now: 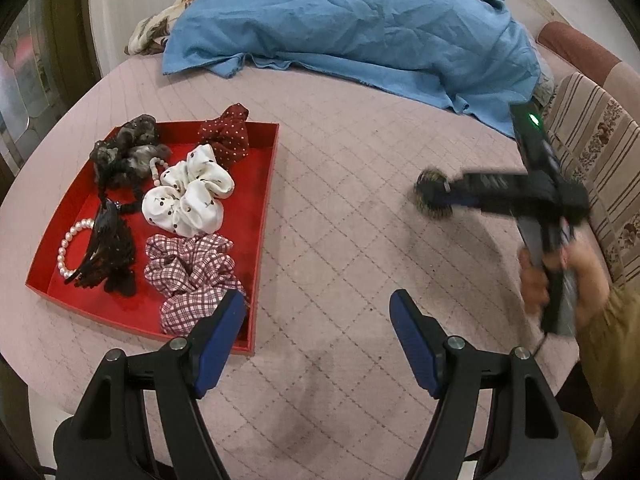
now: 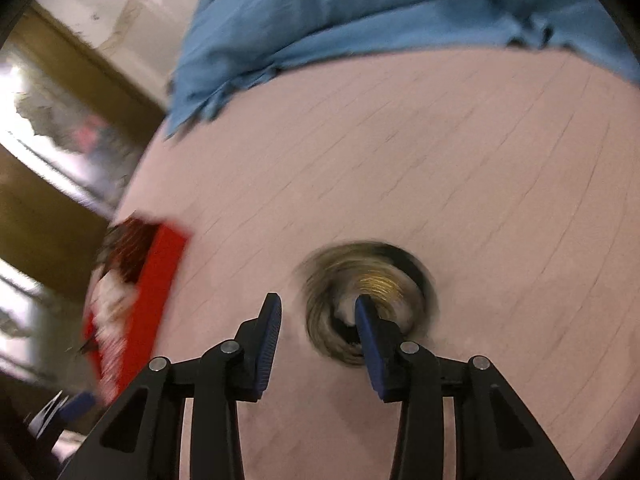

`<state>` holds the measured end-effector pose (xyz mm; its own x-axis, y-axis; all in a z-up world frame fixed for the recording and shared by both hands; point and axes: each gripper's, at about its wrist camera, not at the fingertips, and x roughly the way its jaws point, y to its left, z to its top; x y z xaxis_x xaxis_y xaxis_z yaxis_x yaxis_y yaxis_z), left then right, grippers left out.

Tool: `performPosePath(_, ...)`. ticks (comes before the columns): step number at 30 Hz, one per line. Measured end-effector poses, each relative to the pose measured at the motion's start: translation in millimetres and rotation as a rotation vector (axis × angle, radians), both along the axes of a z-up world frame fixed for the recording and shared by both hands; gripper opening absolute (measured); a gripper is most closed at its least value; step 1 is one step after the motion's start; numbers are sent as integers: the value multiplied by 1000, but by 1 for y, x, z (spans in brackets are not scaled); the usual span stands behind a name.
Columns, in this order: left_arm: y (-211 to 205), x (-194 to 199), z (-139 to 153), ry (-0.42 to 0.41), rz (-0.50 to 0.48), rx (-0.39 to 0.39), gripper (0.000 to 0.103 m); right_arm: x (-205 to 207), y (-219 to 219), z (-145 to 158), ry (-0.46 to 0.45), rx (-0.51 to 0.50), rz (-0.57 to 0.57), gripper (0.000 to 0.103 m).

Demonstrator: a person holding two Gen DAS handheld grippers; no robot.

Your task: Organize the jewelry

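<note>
A red tray (image 1: 262, 216) on the pink quilted bed holds several scrunchies, a black claw clip (image 1: 105, 248) and a pearl bracelet (image 1: 67, 248). My left gripper (image 1: 318, 320) is open and empty, hovering just right of the tray's near corner. A gold-and-black scrunchie (image 1: 430, 194) lies on the quilt to the right. My right gripper (image 2: 318, 322) is open; its right finger pokes into the blurred scrunchie (image 2: 340, 344), the left finger stands clear of it. The tray (image 2: 160, 276) shows at left in the right wrist view.
A crumpled blue cloth (image 1: 360, 28) covers the back of the bed. A striped floral cushion (image 1: 600, 152) runs along the right edge. The pink quilt (image 1: 340, 240) stretches between tray and scrunchie. A window and frame lie off the bed's left side.
</note>
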<state>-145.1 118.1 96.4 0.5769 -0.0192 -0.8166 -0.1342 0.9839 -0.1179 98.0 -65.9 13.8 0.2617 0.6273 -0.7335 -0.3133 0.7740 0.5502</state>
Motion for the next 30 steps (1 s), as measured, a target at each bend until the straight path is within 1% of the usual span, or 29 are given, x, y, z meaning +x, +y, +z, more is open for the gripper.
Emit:
performPosePath(1, 0, 0, 0, -1, -2, -1, 74, -13, 0, -1, 18, 22, 32, 43)
performPosePath(5, -1, -3, 4, -11, -3, -1, 74, -66, -6, 0, 59, 50, 163, 43)
performPosePath(8, -5, -5, 6, -14, -8, -6, 74, -97, -22, 4, 43, 27, 197, 43)
performPosePath(9, -7, -6, 7, -15, -11, -6, 74, -102, -27, 6, 31, -2, 194, 43)
performPosePath(11, -12, -7, 8, -18, -19, -3, 74, -114, -44, 14, -64, -137, 136, 43)
performPosePath(13, -18, -8, 10, -19, -30, 1, 74, -118, -65, 23, -166, -348, -4, 44)
performPosePath(14, -22, -9, 11, -19, -36, 4, 74, -118, -77, 26, -196, -426, -79, 44)
performPosePath(15, -25, -10, 12, -20, -44, 7, 74, -118, -86, 28, -207, -439, -118, 44)
performPosePath(18, -36, -12, 15, -26, -62, 23, 74, -121, -112, 37, -201, -351, -187, 46)
performPosePath(20, -42, -14, 17, -31, -68, 30, 74, -124, -121, 40, -216, -347, -209, 49)
performPosePath(25, -52, -15, 20, -31, -84, 37, 74, -132, -137, 38, -219, -322, -251, 49)
performPosePath(30, -64, -12, 18, -20, -100, 29, 74, -136, -142, 32, -210, -277, -253, 49)
